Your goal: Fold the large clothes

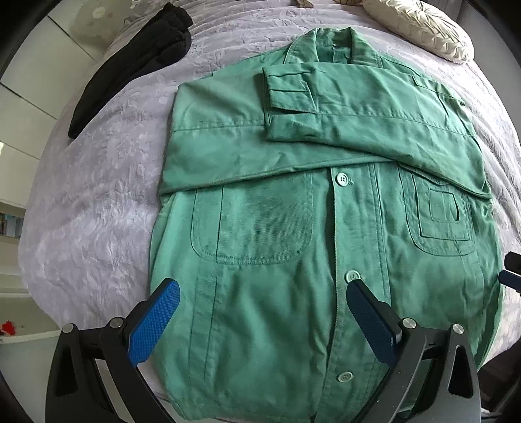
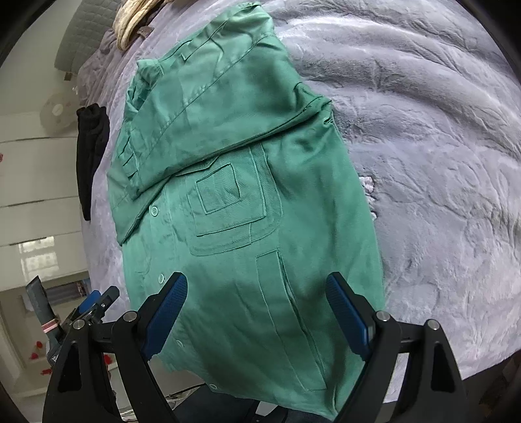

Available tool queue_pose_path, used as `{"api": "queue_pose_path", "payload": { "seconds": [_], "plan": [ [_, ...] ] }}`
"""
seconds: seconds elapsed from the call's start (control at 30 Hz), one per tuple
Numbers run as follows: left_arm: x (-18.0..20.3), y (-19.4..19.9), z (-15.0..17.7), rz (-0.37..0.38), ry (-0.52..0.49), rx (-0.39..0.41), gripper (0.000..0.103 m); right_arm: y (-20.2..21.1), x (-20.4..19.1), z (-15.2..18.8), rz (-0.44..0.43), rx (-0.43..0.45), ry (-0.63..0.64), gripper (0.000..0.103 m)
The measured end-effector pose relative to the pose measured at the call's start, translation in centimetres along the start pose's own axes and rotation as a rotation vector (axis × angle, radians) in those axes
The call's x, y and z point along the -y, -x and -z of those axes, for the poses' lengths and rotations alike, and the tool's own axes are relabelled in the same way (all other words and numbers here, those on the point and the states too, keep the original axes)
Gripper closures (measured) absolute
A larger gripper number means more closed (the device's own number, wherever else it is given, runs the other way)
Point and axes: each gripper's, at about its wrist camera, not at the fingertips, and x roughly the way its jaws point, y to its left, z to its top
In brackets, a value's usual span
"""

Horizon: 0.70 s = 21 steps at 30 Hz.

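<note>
A green button-front jacket [image 1: 293, 201] lies front up on the bed, collar at the far end, hem near me. Both sleeves are folded across its chest. It also shows in the right wrist view [image 2: 247, 195]. My left gripper [image 1: 262, 293] is open and empty, hovering over the hem's left half, blue pads apart. My right gripper [image 2: 257, 286] is open and empty above the hem's right part. The right gripper's tip shows at the edge of the left wrist view [image 1: 511, 273]; the left gripper shows in the right wrist view [image 2: 94, 302].
The bed has a grey-lilac plush cover [image 1: 97, 201], wide on the right [image 2: 439, 162]. A black garment [image 1: 130, 65] lies at the far left. A cream pillow [image 1: 420, 29] sits at the head. White cupboards [image 2: 35, 195] stand left of the bed.
</note>
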Motion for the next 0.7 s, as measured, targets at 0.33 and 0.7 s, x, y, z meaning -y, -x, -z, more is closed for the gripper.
{"api": "queue_pose_path", "payload": {
  "seconds": [0.33, 0.7],
  "plan": [
    [-0.3, 0.7, 2.9, -0.044, 0.043, -0.026, 0.0, -1.1, -1.7, -1.5, -0.014, -0.041, 0.087, 0.014],
    [-2.0, 1.4, 3.7, 0.005, 0.028, 0.028, 0.0, -0.2, -4.5, 0.6, -0.009, 0.022, 0.109, 0.014]
  ]
}}
